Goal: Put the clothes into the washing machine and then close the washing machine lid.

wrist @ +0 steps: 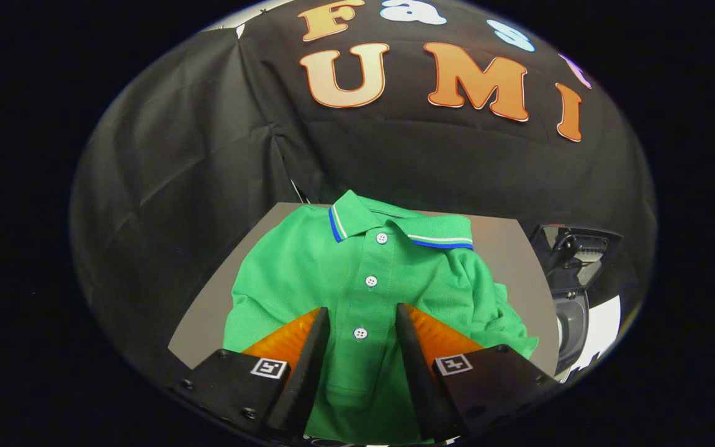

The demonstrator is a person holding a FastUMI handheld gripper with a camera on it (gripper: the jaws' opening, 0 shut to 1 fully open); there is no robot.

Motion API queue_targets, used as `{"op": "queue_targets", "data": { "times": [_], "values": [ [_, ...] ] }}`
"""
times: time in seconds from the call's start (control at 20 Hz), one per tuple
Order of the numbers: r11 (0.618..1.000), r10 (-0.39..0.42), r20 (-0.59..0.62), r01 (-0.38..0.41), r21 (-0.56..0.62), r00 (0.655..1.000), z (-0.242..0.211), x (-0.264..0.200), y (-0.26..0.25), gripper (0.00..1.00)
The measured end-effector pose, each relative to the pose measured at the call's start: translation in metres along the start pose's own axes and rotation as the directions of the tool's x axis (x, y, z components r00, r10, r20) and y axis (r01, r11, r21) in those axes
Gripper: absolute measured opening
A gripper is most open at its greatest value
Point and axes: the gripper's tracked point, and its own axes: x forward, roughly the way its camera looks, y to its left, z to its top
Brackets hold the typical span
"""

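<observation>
A green polo shirt (pixel 357 279) with a blue-and-white trimmed collar and white buttons lies spread on a grey table (pixel 512 248). My gripper (pixel 360 316) hangs over the shirt's button placket, fingers apart, with the lowest button showing in the gap between them. The fingers do not press the cloth. Off to the right of the table stands the washing machine (pixel 571 279), its lid raised and its dark opening partly seen.
The booth's black cloth wall (pixel 208 155) rises behind and to the left of the table. The table's left edge runs close to the left finger. A white patch of the machine's body (pixel 602 326) shows at the far right.
</observation>
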Motion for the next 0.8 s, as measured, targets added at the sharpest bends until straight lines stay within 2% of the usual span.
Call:
{"op": "queue_targets", "data": {
  "times": [0.05,0.2,0.25,0.35,0.4,0.5,0.6,0.7,0.8],
  "values": [
    [1.000,0.010,0.008,-0.010,-0.010,1.000,0.0011,0.0008,0.0004,0.72],
    [0.997,0.071,0.077,-0.069,-0.024,0.995,0.0007,0.0061,-0.0005,0.43],
    [0.996,0.083,0.097,-0.081,-0.022,0.992,-0.0018,0.0041,-0.0036,0.39],
    [0.995,0.093,0.114,-0.088,-0.042,0.989,-0.0012,0.0051,-0.0062,0.38],
    [0.994,0.099,0.126,-0.092,-0.056,0.987,-0.0003,0.0080,-0.0037,0.23],
    [0.994,0.101,0.164,-0.093,-0.054,0.981,-0.0012,0.0093,-0.0044,0.16],
    [0.995,0.094,0.183,-0.089,-0.033,0.979,-0.0015,0.0076,-0.0065,0.16],
    [0.998,0.070,0.223,-0.069,-0.011,0.972,0.0034,0.0068,-0.0063,0.08],
    [0.998,0.048,0.260,-0.038,-0.041,0.965,0.0055,0.0023,-0.0049,0.08]
  ]
}}
